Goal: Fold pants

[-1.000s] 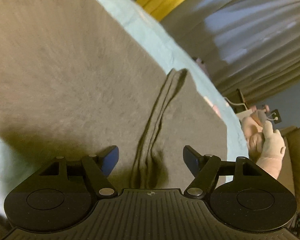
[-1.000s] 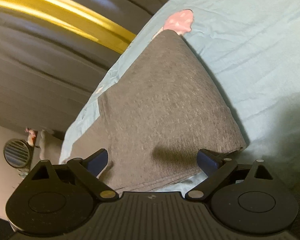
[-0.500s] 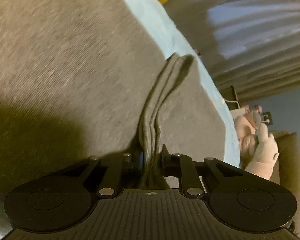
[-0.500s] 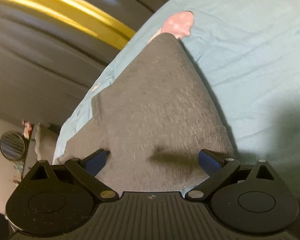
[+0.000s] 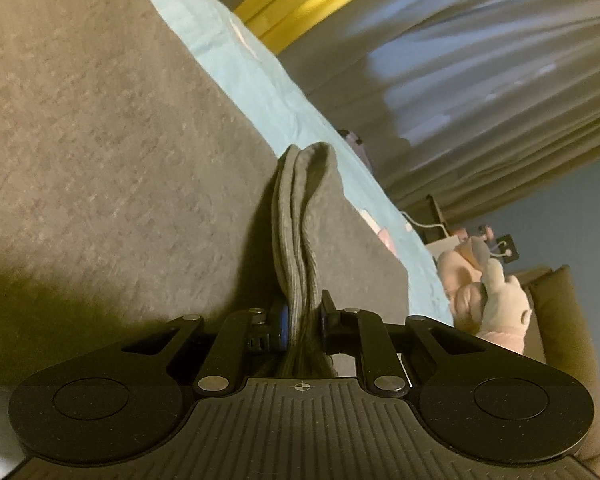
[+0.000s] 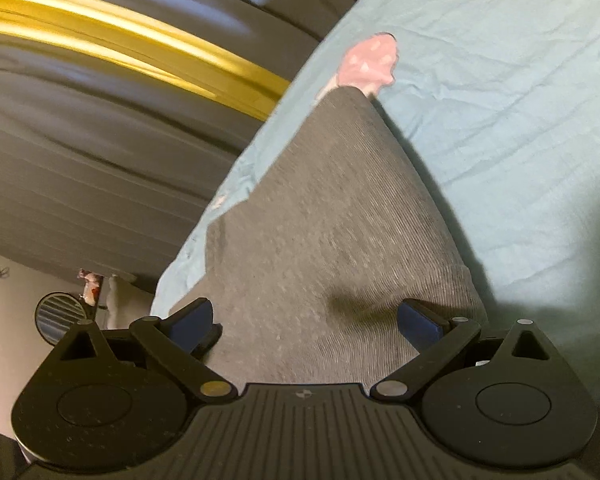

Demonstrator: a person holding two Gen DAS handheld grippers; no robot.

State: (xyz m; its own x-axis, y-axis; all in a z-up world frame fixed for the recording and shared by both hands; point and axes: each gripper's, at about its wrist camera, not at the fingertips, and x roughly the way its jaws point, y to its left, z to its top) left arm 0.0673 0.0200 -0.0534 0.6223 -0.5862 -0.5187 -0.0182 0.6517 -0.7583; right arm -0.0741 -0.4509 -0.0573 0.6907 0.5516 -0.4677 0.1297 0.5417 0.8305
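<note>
Grey knit pants (image 5: pixel 112 152) lie spread on a light blue bed sheet (image 5: pixel 260 84). My left gripper (image 5: pixel 302 320) is shut on a raised ridge of the pants' layered edge (image 5: pixel 296 216), which stands up between its fingers. In the right wrist view the pants (image 6: pixel 332 232) lie flat and narrow away from me. My right gripper (image 6: pixel 306 318) is open, its blue-padded fingers low over the pants' near end, one on each side.
The bed sheet (image 6: pixel 520 100) carries a pink patch (image 6: pixel 370 62) beyond the pants' far end. Grey curtains (image 5: pixel 480 60) and a yellow band (image 6: pixel 120 52) run behind the bed. Plush toys (image 5: pixel 488 292) sit at the bed's right end.
My left gripper went from open to shut on the pants' edge and has lifted the fold slightly. My right gripper stayed open and moved slightly forward over the pants.
</note>
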